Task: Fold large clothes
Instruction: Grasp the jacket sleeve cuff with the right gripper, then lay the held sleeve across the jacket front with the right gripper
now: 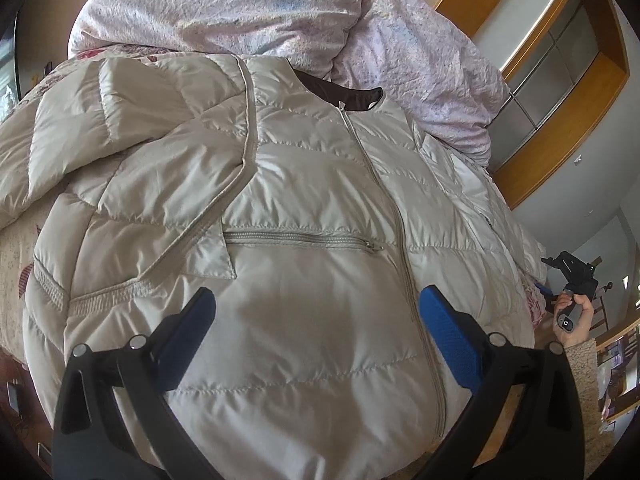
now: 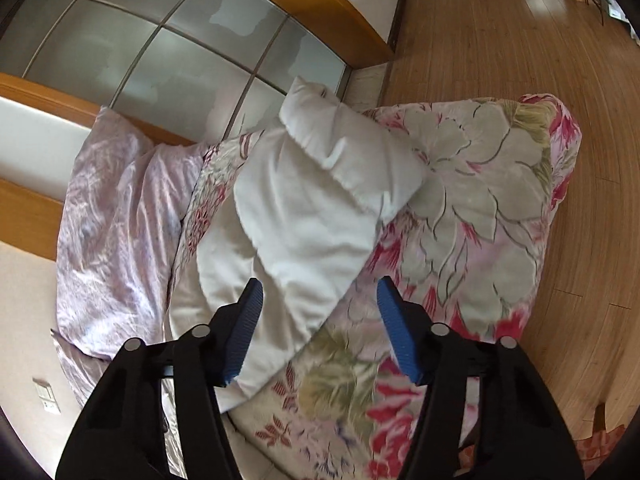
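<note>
Rumpled duvet [image 1: 248, 4] beside jacket [image 1: 320, 200]

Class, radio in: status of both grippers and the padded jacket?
Left gripper open above cream padded jacket. Right gripper open beside its sleeve. Nothing held. Floral quilt underneath.

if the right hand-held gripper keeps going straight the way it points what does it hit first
Most likely the cream jacket's sleeve, which lies right ahead between the open fingers of the right hand-held gripper, on the floral bedcover. Depth is unclear, so how near it is cannot be told.
</note>
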Available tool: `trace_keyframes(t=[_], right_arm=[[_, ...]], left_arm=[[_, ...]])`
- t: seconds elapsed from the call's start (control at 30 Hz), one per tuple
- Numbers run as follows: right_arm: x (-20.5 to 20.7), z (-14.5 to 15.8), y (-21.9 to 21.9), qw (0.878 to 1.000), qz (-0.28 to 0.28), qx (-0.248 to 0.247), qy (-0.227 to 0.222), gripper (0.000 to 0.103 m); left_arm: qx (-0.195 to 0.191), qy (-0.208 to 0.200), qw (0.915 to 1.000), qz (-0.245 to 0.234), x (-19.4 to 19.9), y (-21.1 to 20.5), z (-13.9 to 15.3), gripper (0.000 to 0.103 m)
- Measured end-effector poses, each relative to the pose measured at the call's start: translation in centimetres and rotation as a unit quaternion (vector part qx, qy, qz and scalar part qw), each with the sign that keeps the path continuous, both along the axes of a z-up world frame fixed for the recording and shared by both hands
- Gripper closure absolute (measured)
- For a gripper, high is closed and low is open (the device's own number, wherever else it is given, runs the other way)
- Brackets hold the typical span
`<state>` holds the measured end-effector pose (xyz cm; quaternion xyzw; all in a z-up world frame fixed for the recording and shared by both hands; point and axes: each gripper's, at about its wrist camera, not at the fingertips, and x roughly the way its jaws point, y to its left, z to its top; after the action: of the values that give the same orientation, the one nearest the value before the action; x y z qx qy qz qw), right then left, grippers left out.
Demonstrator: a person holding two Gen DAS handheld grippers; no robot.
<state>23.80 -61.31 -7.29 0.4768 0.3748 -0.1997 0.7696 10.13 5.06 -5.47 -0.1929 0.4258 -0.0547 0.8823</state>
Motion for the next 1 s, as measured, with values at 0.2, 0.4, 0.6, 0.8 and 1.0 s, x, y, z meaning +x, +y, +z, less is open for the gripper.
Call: trace_keyframes(t=[0.2,0.4,0.6,0.8,1.0], right_arm=[[0.9,-0.6,-1.0,1.000,-0.007,-0.003,-0.001,0.049],[1.5,-1.1,-1.5,1.000,-0.012,-0.005,-0.020,0.053],[2.0,-0.7,-1.2,0.999,-0.008,-0.041,-0.016,0.086],[3.5,3.9,1.2,0.990,0.024,-0.130,-0.041,0.093],[6.3,10.5,8.0,0.963,0.111,-0.227,-0.098,0.094]], left_arm=[[-0.023,-0.001,0.9997,-0.010,0.8,0.4,-0.5,0.002],[-0.044,-0.002,0.9989,-0.018,1.0,0.6,-1.0,0.002],[-0.051,-0.018,0.9985,-0.012,0.9,1.2,-1.1,0.002],[-0.052,-0.032,0.9982,0.002,0.7,2.3,-0.8,0.002],[-0.065,-0.032,0.9973,0.015,0.6,3.4,-1.2,0.002]])
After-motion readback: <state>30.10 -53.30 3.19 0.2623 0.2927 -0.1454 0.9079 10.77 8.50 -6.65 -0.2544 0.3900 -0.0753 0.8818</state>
